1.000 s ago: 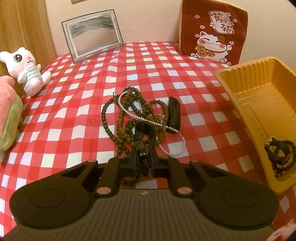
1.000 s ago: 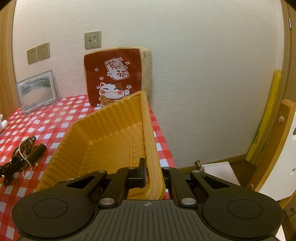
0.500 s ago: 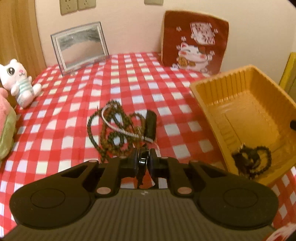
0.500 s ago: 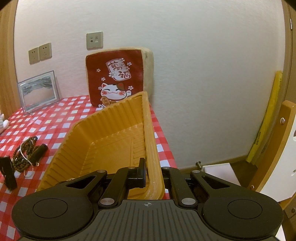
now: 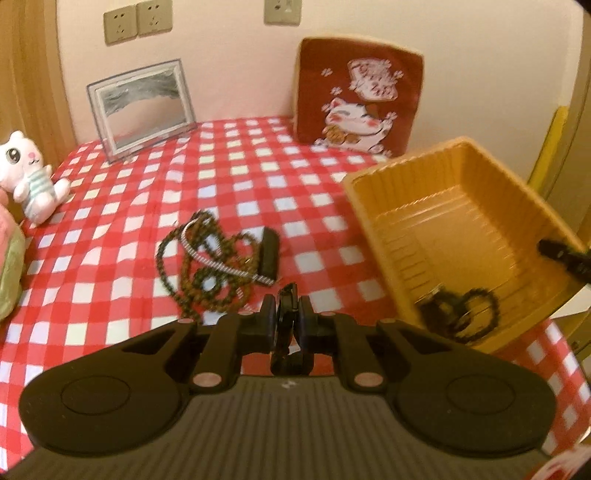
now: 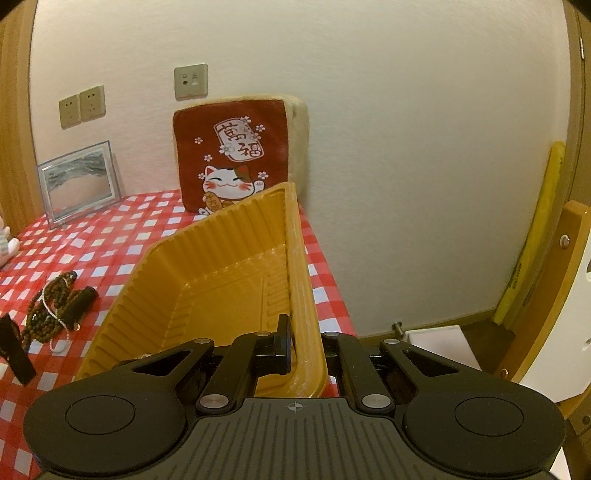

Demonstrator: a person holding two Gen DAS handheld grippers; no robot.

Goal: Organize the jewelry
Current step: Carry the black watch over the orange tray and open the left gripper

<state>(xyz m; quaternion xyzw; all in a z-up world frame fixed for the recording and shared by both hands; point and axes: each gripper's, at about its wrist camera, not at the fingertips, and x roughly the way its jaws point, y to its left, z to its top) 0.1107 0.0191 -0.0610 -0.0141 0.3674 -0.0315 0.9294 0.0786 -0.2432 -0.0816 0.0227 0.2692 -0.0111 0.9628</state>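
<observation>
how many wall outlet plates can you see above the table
3. Two outlet plates sit side by side on the wall above the picture frame; the third is up over the cat cushion. Others may lie outside the view.

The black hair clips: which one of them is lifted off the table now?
The clip pinched in the left gripper is lifted. The other black clip lies on the checked tablecloth, touching the heap of bead necklaces.
</observation>
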